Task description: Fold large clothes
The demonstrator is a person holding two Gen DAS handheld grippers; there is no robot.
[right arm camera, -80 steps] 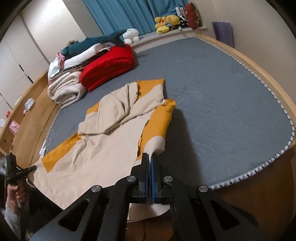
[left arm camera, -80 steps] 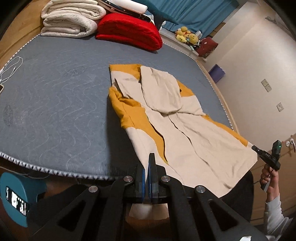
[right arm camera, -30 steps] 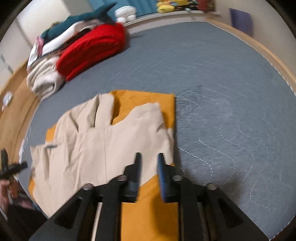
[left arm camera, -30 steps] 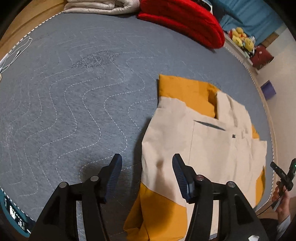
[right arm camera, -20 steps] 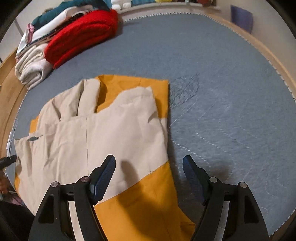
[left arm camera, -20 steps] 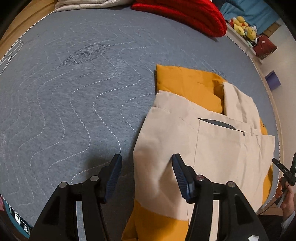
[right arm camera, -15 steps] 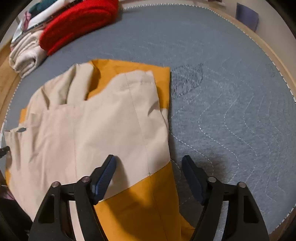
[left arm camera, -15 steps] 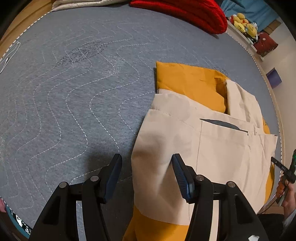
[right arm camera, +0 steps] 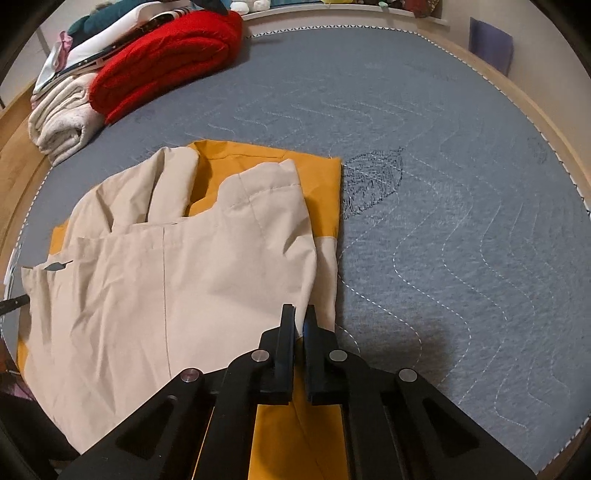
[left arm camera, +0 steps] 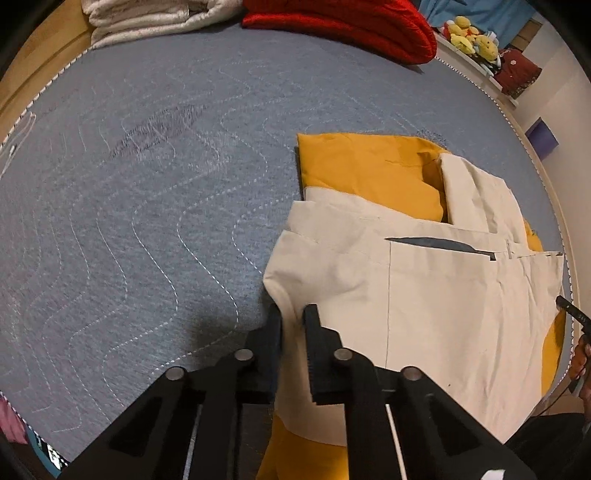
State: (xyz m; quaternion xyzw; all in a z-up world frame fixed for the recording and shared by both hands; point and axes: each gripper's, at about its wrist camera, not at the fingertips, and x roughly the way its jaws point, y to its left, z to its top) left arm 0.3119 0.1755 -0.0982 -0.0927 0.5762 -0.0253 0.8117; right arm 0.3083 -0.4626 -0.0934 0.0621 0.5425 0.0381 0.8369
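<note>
Left claw [left arm camera: 293, 314] and right claw [right arm camera: 300, 314] pinch jacket [left arm camera: 424, 295] side edges; mattress [left arm camera: 147, 203] lies bare beyond

both wrist views look steeply down, close, sharing the garment [left arm camera: 424, 295].

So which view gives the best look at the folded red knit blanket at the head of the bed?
The right wrist view: the folded red knit blanket shows whole, beside the cream towels. The left wrist view shows only its lower part, cut by the top edge.
</note>
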